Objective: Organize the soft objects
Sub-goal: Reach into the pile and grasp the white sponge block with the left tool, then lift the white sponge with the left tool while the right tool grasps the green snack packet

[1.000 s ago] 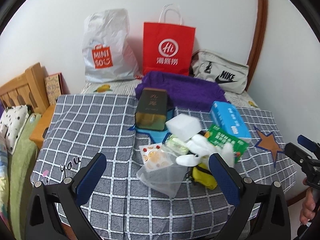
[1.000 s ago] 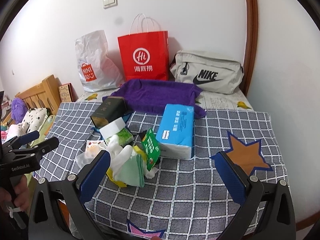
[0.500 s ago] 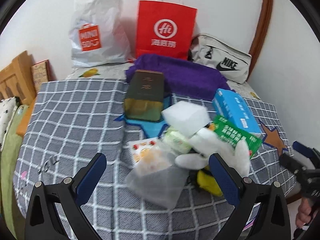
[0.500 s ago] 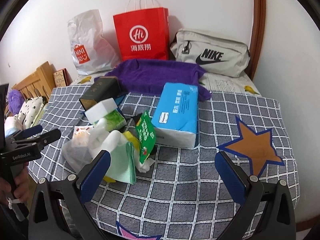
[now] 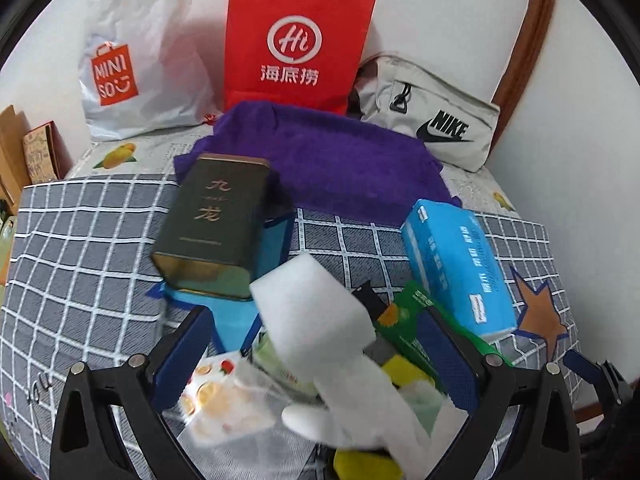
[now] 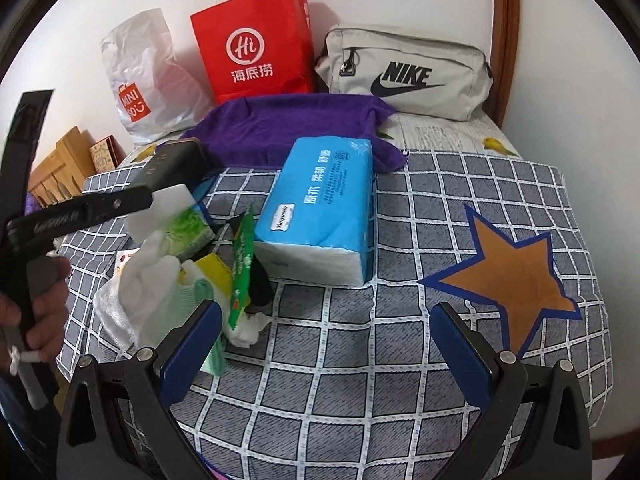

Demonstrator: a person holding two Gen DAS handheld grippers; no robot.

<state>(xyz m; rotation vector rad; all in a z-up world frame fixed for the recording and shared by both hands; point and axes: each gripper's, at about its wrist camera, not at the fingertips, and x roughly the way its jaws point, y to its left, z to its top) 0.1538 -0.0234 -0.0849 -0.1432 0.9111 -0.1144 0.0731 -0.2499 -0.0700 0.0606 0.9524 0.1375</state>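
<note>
A pile of soft things lies on the grey checked bedcover (image 5: 80, 272): a white foam block (image 5: 312, 312), a white glove (image 5: 360, 408), a green packet (image 5: 420, 328), yellow items (image 5: 400, 368) and a clear printed pouch (image 5: 224, 400). My left gripper (image 5: 316, 340) is open, its fingers on either side of the foam block. A blue tissue pack (image 6: 320, 208) lies beside the pile. My right gripper (image 6: 326, 344) is open and empty over bare cover, right of the pile (image 6: 180, 272). A purple towel (image 6: 288, 128) lies behind.
A dark tin (image 5: 212, 224) lies tilted on a blue item behind the foam. A red paper bag (image 5: 296, 40), a white Miniso bag (image 5: 132, 64) and a grey Nike bag (image 5: 432, 128) stand against the wall. A wooden bed frame (image 6: 56, 172) is at left.
My left gripper has moved forward and down over the pile until its fingers flank the foam block. My right gripper has moved closer to the bed. Both stay open.
</note>
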